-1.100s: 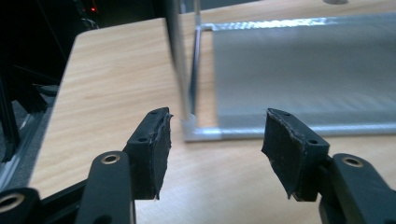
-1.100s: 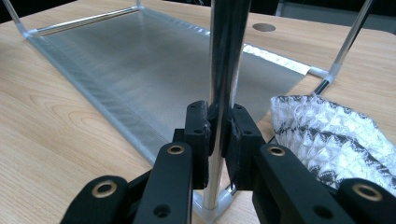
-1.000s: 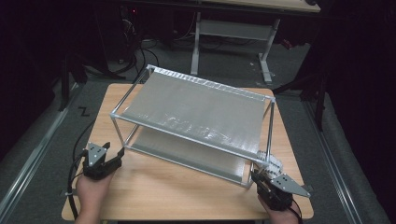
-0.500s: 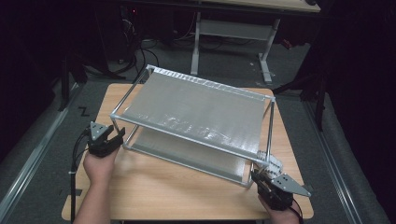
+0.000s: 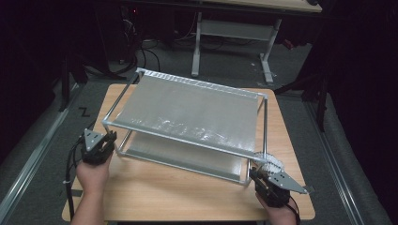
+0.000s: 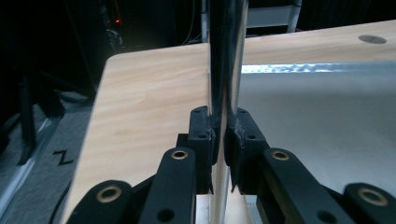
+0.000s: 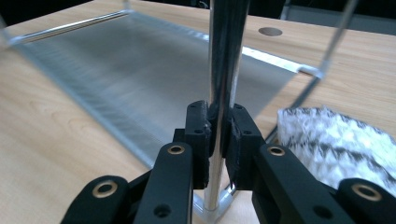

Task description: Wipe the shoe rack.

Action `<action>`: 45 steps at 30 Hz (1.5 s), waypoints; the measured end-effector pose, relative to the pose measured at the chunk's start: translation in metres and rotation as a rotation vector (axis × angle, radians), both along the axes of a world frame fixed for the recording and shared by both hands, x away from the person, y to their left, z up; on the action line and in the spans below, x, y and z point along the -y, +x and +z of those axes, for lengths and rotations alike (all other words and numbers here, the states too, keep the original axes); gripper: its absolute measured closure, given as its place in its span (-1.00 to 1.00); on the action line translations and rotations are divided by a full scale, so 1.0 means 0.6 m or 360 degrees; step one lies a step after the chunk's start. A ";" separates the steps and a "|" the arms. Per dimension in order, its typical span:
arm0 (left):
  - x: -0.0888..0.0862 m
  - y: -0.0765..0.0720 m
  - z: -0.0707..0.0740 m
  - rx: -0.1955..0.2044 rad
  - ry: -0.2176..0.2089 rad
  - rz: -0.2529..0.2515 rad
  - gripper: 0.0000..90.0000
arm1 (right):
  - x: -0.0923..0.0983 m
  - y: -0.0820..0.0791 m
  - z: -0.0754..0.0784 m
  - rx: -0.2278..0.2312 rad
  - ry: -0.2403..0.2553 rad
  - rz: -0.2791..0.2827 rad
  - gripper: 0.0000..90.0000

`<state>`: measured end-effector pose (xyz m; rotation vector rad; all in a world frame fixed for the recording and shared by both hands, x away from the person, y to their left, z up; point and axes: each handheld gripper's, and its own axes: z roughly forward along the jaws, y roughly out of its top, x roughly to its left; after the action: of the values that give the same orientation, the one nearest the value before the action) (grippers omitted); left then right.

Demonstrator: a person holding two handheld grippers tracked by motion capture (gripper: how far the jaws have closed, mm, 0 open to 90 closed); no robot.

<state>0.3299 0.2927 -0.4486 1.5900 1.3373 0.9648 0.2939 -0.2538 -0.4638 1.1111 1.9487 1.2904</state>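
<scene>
Dim room, lit tabletop (image 5: 187,187); glare on blurred near posts.

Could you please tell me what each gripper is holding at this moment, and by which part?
Both hold the metal rack: the left gripper has just closed on its near-left upright post, the right gripper clamps the near-right post.

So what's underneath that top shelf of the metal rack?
Under the top shelf sits a lower shelf, resting just above the wooden table. Only its near strip shows; the rest is covered, so anything lying there stays hidden.
</scene>
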 end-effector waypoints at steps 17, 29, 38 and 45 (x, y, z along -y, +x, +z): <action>0.036 -0.031 -0.008 0.0050 0.0079 -0.0152 0.76 | 0.016 0.130 0.013 -0.0075 -0.0096 -0.0200 0.79; 0.051 -0.041 -0.004 0.0071 0.0120 -0.0099 0.43 | 0.040 0.120 0.019 -0.0123 0.0012 -0.0245 0.30; 0.143 -0.131 -0.020 0.0036 0.0038 -0.0374 0.04 | 0.008 0.002 0.030 -0.0062 0.0014 -0.0059 -0.06; 0.301 -0.137 -0.072 -0.0124 0.0218 -0.0874 -0.16 | -0.097 0.036 -0.008 -0.0178 -0.0089 0.0062 -0.27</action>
<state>0.2475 0.1119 -0.4915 1.9729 0.8181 0.6665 0.3154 -0.1959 -0.4687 1.1456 2.0846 1.2095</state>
